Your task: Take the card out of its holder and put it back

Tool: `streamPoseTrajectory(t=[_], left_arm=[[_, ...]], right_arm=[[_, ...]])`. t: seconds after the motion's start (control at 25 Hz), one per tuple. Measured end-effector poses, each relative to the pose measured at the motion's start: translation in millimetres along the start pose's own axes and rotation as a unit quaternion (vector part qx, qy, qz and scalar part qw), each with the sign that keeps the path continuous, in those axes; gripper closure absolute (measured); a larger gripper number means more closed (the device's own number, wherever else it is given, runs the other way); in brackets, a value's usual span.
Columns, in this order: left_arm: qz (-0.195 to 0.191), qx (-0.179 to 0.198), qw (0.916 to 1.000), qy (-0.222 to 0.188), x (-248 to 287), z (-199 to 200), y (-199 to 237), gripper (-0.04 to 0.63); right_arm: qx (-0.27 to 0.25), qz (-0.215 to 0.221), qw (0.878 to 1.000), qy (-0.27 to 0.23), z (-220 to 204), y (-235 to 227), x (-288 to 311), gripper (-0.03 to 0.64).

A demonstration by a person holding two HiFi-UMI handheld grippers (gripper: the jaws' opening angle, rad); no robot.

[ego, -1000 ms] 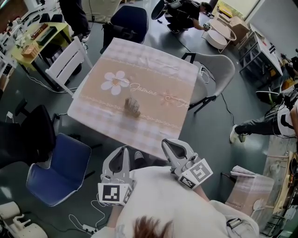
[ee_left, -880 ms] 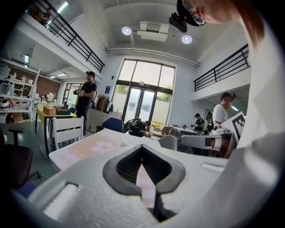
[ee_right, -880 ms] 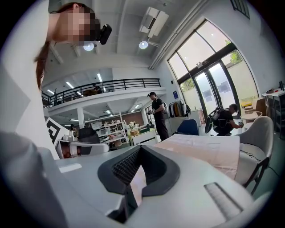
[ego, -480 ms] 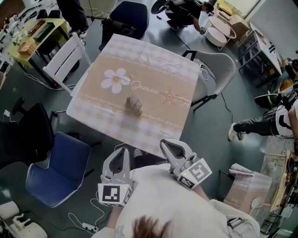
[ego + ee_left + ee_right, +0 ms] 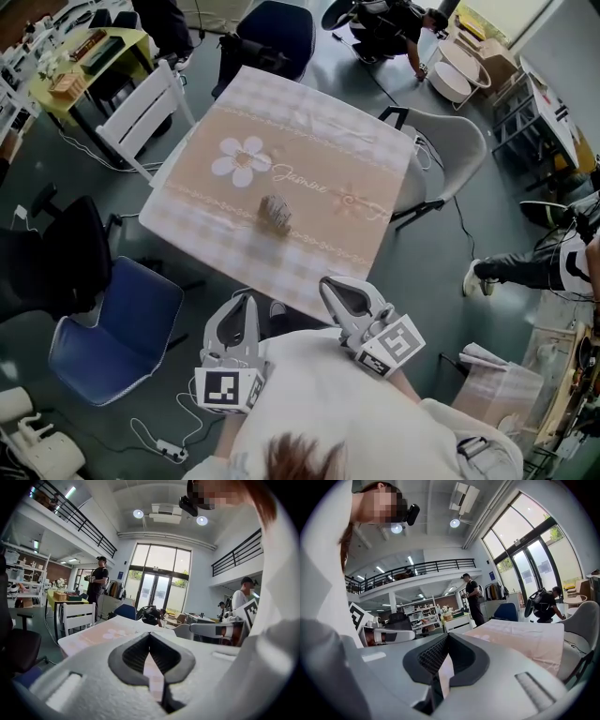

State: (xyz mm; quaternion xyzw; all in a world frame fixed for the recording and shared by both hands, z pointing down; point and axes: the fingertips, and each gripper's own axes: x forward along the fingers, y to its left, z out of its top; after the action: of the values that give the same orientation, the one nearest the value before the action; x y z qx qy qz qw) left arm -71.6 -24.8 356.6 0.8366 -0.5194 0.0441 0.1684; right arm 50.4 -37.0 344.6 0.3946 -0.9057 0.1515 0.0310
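Here, left gripper (image 5: 246, 300) and right gripper (image 5: 333, 286) are closed and empty, the card holder (image 5: 274, 213) on the table (image 5: 328, 155) at twelve o'clock.

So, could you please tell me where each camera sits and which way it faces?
Head view: on the person's head, looking steeply down at the table and card holder; shows hair, white sleeves, left tool, right tool.
Left gripper view: on the left tool, looking along its shut jaws across the table; sleeve at right.
Right gripper view: on the right tool, likewise; sleeve at left.
Shared: all three see the table.
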Motion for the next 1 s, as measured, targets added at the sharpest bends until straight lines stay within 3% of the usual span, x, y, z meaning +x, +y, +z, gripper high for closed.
streamPoseTrajectory(t=[0.16, 0.4, 0.8, 1.0], left_arm=[[-0.002, 0.014, 0.9997, 0.021, 9, -3, -9, 0.595], [0.007, 0.003, 1.0, 0.003, 28, 8, -19, 0.595], [0.061, 0.005, 0.9981, -0.01, 31, 8, 10, 0.595], [0.064, -0.002, 0.998, -0.005, 30, 7, 19, 0.595]], right_arm=[[0.013, -0.001, 1.0, 0.001, 4, -14, -3, 0.618], [0.029, -0.002, 1.0, -0.005, 10, -38, -8, 0.618], [-0.006, -0.007, 1.0, 0.013, 2, -58, -5, 0.618], [-0.005, -0.013, 1.0, 0.015, 4, -59, 6, 0.618]])
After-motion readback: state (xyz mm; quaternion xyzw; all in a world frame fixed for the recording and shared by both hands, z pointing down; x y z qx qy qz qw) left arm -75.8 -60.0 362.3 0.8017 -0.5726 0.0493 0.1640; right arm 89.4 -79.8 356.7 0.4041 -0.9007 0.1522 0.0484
